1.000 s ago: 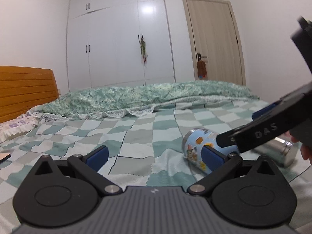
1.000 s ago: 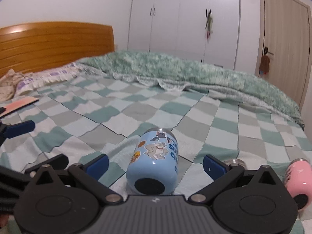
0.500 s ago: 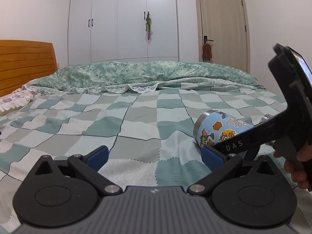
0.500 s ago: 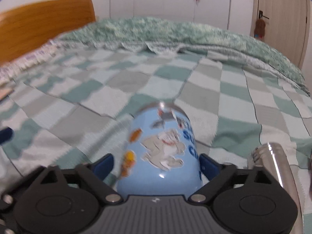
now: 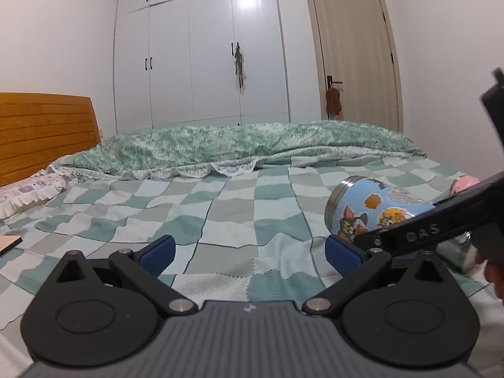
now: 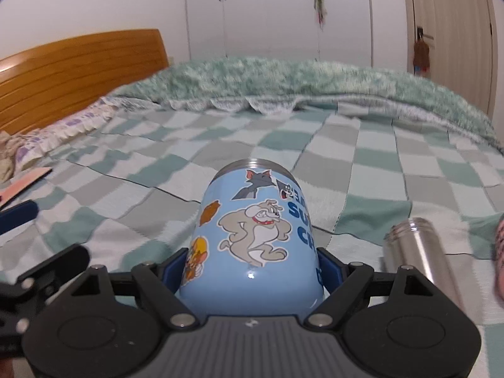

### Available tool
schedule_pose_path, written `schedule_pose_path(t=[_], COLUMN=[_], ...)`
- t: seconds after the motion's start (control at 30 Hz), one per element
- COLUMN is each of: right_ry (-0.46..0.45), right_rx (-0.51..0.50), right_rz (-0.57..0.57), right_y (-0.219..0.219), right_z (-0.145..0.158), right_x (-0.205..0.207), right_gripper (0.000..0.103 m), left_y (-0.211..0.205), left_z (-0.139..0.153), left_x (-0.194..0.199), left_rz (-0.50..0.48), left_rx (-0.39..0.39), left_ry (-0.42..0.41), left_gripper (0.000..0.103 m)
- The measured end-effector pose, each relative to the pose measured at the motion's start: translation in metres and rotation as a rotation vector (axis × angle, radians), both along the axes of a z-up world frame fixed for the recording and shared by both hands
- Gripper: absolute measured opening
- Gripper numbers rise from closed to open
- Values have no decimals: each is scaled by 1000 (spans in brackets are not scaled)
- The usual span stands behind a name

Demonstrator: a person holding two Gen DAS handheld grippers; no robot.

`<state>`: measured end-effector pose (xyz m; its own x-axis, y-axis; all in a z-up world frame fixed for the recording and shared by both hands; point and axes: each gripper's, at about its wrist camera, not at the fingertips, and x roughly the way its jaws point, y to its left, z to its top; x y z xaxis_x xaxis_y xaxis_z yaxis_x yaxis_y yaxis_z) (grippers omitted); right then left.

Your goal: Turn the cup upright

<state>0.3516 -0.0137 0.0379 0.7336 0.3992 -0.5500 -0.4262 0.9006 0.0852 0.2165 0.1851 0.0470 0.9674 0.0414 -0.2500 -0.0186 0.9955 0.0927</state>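
Gripping the blue cup (image 6: pixel 252 239), right gripper (image 6: pixel 252 267) near the steel flask (image 6: pixel 419 252)

Left hand-held gripper (image 5: pixel 249 252) gapes over the quilt (image 5: pixel 239 201); blue cup (image 5: pixel 371 211) lies tilted.

Cup (image 6: pixel 256 236) on its side on the blanket (image 6: pixel 362 163), between the fingers of the right gripper (image 6: pixel 252 267), rim away from the camera. Right of it, a steel flask (image 6: pixel 419 252) (also lying down). Left gripper (image 5: pixel 249 252) to the cup's left, nothing between its fingers. Folded quilt (image 5: pixel 245 145) behind; headboard (image 5: pixel 44 132) far left.
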Motion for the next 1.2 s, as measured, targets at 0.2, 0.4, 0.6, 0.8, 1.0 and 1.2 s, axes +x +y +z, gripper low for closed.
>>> schedule_pose_path(t=[0.2, 0.4, 0.6, 0.8, 1.0, 1.2], right_ry=[-13, 33, 61, 99, 72, 8], right_rx=[13, 19, 3, -17, -67, 19], right_rz=[3, -42, -71, -132, -152, -80], right_y=[-31, -64, -76, -61, -48, -80], right_z=[18, 13, -4, -28, -37, -25], right_x=[-64, -116, -150, -156, -161, -175], right_gripper=[83, 83, 83, 83, 84, 100], left_y=[-17, -43, -61, -62, -59, -67], left_z=[16, 25, 23, 13, 5, 9], left_x=[-45, -93, -132, -153, -161, -159], left_rz=[-10, -23, -18, 17, 42, 33], left_rx=[-22, -29, -40, -33, -38, -22], left_ry=[-16, -22, -10, 32, 62, 66], left_gripper=[103, 103, 103, 103, 103, 103])
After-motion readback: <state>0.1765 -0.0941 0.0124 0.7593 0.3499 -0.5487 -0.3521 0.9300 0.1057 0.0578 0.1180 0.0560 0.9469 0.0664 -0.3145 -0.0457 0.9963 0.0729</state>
